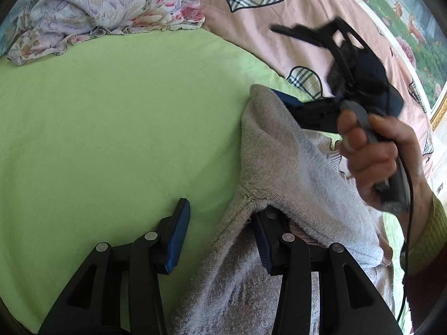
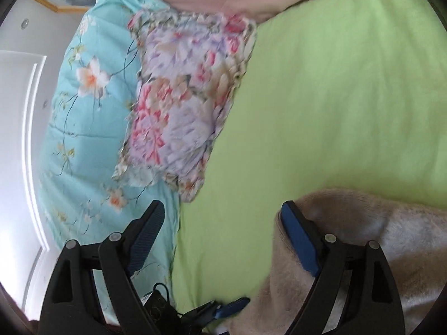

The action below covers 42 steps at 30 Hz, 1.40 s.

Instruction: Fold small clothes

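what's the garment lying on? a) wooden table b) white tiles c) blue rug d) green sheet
d: the beige garment rests on the green sheet, with both open grippers, left and right, over it.

Home bedroom: green bedsheet point(image 1: 111, 117), floral pillow point(image 2: 181, 103), turquoise quilt point(image 2: 89, 106), pink heart-patterned blanket point(image 1: 251, 28).

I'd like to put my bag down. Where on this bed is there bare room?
The green sheet is bare over a wide patch, bordered by the floral pillow at the far end, the pink quilt beyond, and the grey garment to the right. It is crowded around the garment, where the left tool, the right tool and the hand work.
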Tool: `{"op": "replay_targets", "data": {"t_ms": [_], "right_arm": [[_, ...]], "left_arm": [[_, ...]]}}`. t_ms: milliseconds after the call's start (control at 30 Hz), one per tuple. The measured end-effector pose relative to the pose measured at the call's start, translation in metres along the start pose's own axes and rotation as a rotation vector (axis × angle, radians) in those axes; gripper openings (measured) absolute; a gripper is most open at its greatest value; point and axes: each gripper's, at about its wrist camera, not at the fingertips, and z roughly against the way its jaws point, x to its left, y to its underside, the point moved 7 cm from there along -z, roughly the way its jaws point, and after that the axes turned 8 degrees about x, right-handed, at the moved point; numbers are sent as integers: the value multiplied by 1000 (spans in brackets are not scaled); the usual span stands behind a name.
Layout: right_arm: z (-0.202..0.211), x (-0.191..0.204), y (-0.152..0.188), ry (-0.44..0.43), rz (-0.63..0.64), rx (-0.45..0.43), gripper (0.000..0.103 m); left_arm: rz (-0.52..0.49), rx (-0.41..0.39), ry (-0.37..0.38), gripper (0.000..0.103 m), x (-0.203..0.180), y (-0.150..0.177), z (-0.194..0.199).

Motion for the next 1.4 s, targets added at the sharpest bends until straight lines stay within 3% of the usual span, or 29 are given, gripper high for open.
{"op": "replay_targets", "data": {"t_ms": [133,200,233,300,367,433,533,567,633,733,833,900,933,1000,1133,1167,1200,1300,1400], "right_arm": [[25,-4,1,154,21,-28,86],[20,-14,7,229,14,34,86],[12,-17,9,224,6,70,86],[0,-9,10,83,-8,80,86],[11,9,4,-22,0,-46,86],[36,20,6,-9,-2,-161,86],[82,24,40,162,35,-232,86],[104,21,60,255,51,-262,86],[143,9,93,356,39,-322,86],[216,-30,153,467,-89,-453,85],[284,-61,207,669,-209,-558,77],[308,-80,233,760,-284,-564,71],[314,-86,239,766,-296,-558,70],[313,-97,245,775,-302,-526,69],[297,-112,245,882,-274,-451,67],[295,-116,246,867,-260,-426,45],[288,-118,244,842,-251,-397,8],[300,-97,238,868,-162,-466,7],[313,-98,240,925,-185,-510,4]], "left_arm": [[5,1,5,45,0,0,0],[4,4,-2,46,0,-1,0],[4,6,-7,46,0,-1,0],[8,16,-11,46,0,-2,0],[40,29,-4,44,5,-4,3],[59,64,-5,43,10,-4,9],[2,108,17,44,4,-2,25],[-29,110,37,47,-1,-5,32],[-52,107,61,54,-8,-11,38],[-75,96,43,55,-15,-27,33],[-106,119,7,55,-21,-40,12],[-119,152,-27,55,-24,-49,-9],[-121,155,-45,55,-22,-53,-17],[-123,147,-78,55,-22,-61,-28],[-140,164,-132,55,-20,-64,-47],[-149,168,-150,54,-19,-64,-50],[-159,167,-163,54,-20,-63,-52],[-199,153,-223,54,-22,-63,-54],[-207,144,-280,54,-19,-67,-59]]}}
